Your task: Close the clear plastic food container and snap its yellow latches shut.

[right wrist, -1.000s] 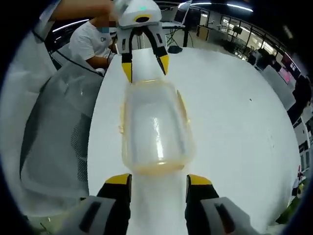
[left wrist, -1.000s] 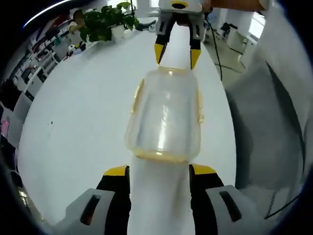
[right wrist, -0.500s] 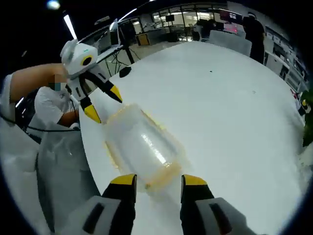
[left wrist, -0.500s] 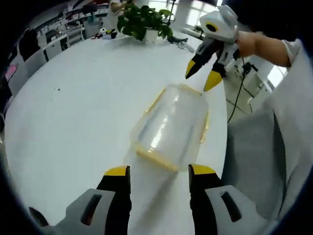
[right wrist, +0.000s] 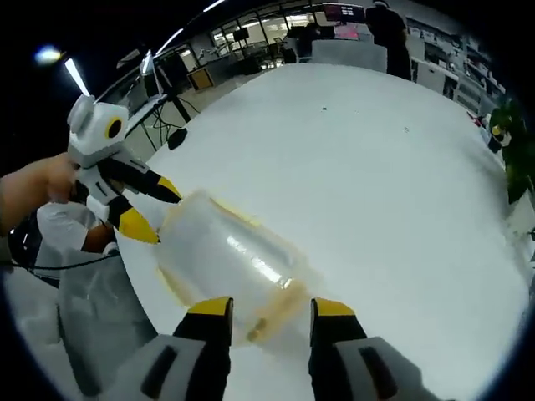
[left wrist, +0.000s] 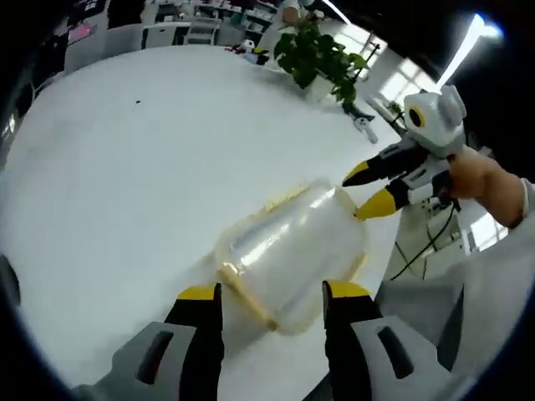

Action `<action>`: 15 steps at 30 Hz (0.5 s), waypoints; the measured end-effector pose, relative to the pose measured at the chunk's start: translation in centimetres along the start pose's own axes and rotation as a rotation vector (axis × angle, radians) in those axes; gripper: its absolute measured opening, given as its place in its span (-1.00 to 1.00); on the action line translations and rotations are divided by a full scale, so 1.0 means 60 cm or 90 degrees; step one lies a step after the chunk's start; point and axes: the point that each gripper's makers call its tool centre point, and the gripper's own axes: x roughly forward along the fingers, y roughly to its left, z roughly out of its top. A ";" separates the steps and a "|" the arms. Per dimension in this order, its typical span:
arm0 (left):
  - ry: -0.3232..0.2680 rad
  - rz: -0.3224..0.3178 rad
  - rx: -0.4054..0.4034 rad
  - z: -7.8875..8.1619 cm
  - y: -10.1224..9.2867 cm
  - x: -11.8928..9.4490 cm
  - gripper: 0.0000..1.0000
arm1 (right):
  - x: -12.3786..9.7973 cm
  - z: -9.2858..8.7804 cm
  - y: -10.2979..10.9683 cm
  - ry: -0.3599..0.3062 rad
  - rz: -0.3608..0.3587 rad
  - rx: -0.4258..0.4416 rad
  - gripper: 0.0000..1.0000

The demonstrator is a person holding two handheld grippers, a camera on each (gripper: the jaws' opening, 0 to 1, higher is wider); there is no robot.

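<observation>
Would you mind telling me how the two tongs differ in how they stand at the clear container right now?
The left tongs sit at one short end of the container; the right tongs sit at the opposite end. Seen in each other's view, the right tongs meet the container's far end from the right, the left tongs from the left. Both stand open, yellow-tipped, over the white table.

An open-plan office: desks and shelving [left wrist: 180, 21] along the top edge, potted plant [left wrist: 316, 52], big white table [left wrist: 125, 167].
</observation>
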 end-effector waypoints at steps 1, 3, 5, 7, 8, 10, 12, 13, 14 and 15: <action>0.007 0.007 -0.022 -0.005 0.000 0.002 -0.09 | 0.001 -0.001 0.002 0.003 0.003 -0.001 -0.40; -0.002 0.000 -0.036 -0.004 -0.006 0.007 -0.05 | 0.004 -0.005 0.005 0.011 0.002 0.002 -0.40; 0.000 0.013 -0.057 -0.007 -0.008 0.012 -0.03 | 0.009 -0.009 0.013 0.020 0.009 0.000 -0.40; 0.007 0.037 -0.061 -0.010 -0.008 0.015 -0.07 | 0.010 -0.009 0.013 0.019 0.003 -0.002 -0.36; 0.007 0.052 -0.051 -0.010 -0.005 0.014 -0.10 | 0.010 -0.009 0.012 0.018 0.001 0.003 -0.36; 0.015 0.078 -0.047 -0.011 -0.002 0.017 -0.15 | 0.010 -0.007 0.012 0.015 0.000 0.001 -0.36; 0.017 0.084 -0.052 -0.010 -0.007 0.018 -0.14 | 0.011 -0.007 0.012 0.018 -0.003 0.003 -0.37; 0.016 0.089 -0.055 -0.009 -0.006 0.019 -0.14 | 0.011 -0.007 0.014 0.018 -0.005 0.003 -0.37; 0.015 0.091 -0.061 -0.008 -0.007 0.020 -0.14 | 0.011 -0.007 0.015 0.022 -0.009 -0.001 -0.39; 0.015 0.093 -0.063 -0.009 -0.006 0.020 -0.14 | 0.011 -0.007 0.016 0.024 -0.011 -0.003 -0.39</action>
